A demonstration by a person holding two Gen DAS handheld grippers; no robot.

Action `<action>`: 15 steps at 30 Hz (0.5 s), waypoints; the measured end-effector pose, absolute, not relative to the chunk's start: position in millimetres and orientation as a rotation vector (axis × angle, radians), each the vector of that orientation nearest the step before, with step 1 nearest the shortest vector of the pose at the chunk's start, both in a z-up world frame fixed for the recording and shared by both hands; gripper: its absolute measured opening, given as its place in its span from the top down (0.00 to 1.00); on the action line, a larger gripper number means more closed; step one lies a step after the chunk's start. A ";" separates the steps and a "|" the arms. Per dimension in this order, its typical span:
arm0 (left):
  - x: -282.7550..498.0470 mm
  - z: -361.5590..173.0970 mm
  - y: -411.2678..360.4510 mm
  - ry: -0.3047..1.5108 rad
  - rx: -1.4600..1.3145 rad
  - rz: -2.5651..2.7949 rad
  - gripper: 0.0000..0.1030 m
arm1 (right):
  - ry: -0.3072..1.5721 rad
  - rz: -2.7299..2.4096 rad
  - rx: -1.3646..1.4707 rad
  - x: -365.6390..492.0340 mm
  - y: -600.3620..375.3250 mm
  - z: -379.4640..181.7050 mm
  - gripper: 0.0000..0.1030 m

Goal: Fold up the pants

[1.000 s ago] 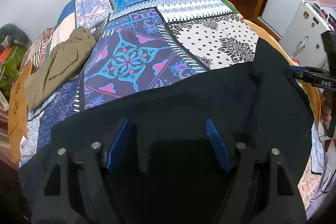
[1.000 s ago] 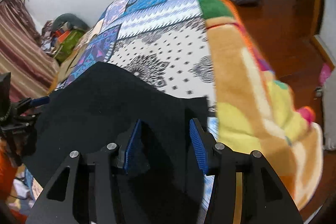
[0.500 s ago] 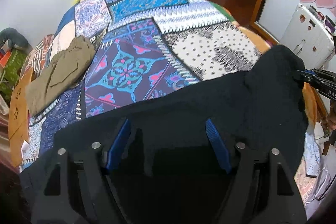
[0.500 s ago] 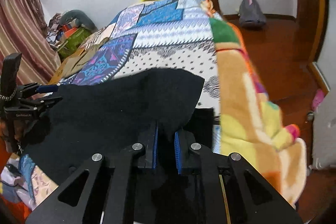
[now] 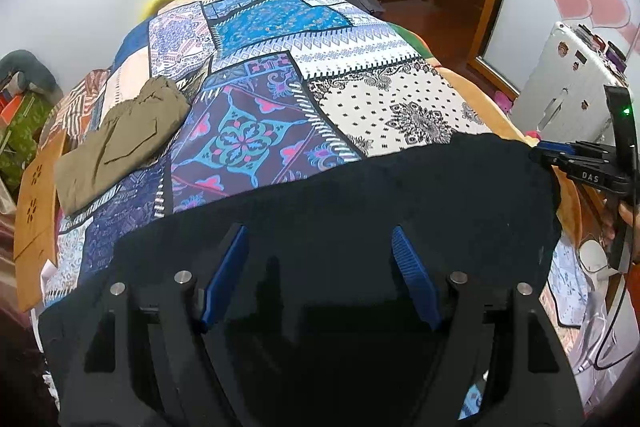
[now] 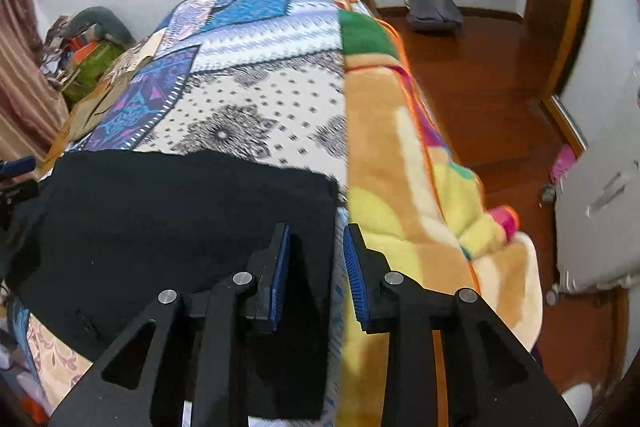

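Black pants spread flat across near end of patchwork bedspread, soft, limp, light, best pinched at corner or hem; left gripper jaws wide, empty; right gripper jaws opening astride right edge.

Our left claw angled downward, jaws spread wide, our right claw angled downward, jaws narrow and opening

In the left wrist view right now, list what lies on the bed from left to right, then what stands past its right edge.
Folded olive pants → patchwork bedspread → black pants → right gripper at the black cloth's corner → white cabinet.
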State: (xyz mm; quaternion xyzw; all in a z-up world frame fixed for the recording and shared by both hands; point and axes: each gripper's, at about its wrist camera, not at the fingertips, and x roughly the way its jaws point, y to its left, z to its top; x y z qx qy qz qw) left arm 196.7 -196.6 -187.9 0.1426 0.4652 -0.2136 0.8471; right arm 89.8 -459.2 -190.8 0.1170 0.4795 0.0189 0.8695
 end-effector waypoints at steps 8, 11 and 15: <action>174.2 -195.8 -203.4 1.009 0.263 -0.506 0.28 | 0.999 0.091 0.234 36.5 -450.1 -177.0 0.63; 166.4 -207.2 -210.5 1.029 0.276 -0.516 0.28 | 1.016 0.108 0.260 27.7 -441.7 -184.5 0.63; 162.6 -218.2 -212.8 1.057 0.265 -0.525 0.28 | 1.042 0.064 0.271 28.0 -436.7 -202.7 0.62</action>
